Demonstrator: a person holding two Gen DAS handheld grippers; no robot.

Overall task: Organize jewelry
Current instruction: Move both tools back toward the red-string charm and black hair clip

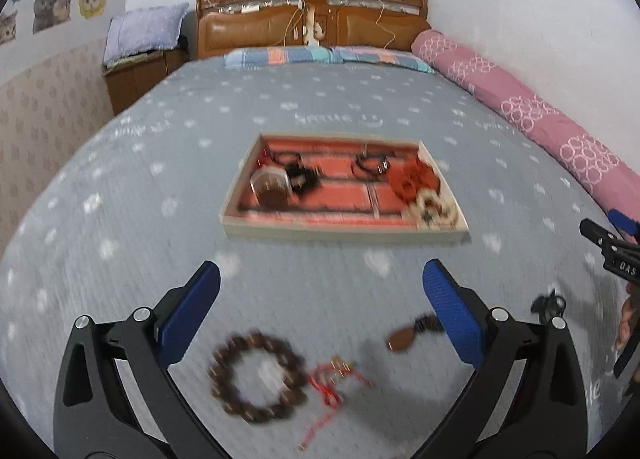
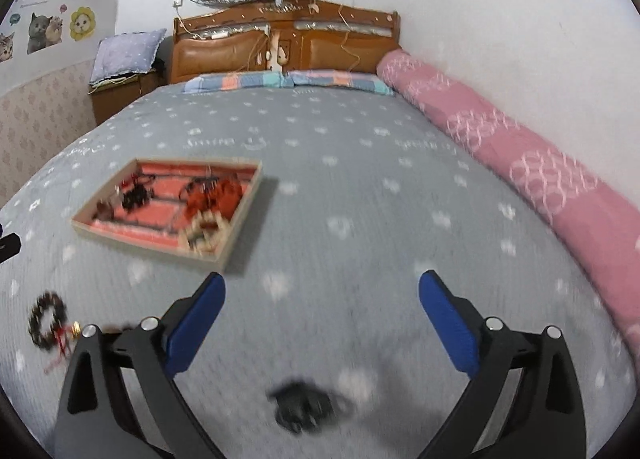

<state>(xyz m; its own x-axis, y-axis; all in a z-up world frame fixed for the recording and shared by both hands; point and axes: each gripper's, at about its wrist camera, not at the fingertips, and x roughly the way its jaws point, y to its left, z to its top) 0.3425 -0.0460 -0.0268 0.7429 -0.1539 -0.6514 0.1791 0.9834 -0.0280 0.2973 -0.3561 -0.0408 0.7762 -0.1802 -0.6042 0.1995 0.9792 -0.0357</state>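
A wooden tray (image 1: 344, 231) with a red lining holds several bracelets and lies on the grey bed cover; it also shows in the right wrist view (image 2: 152, 243). My left gripper (image 1: 322, 279) is open above a brown bead bracelet (image 1: 256, 375), a red cord piece (image 1: 330, 383) and a brown pendant (image 1: 404, 337). My right gripper (image 2: 322, 287) is open above a small black piece (image 2: 302, 407), which also shows in the left wrist view (image 1: 548, 305). The bead bracelet also shows at the left of the right wrist view (image 2: 46, 319).
The grey bed cover (image 2: 360, 199) stretches around everything. A rolled pink quilt (image 2: 520, 163) lies along the right wall. Pillows (image 1: 320, 57) and a wooden headboard (image 1: 312, 19) are at the far end. A bedside cabinet (image 1: 136, 75) stands at the left.
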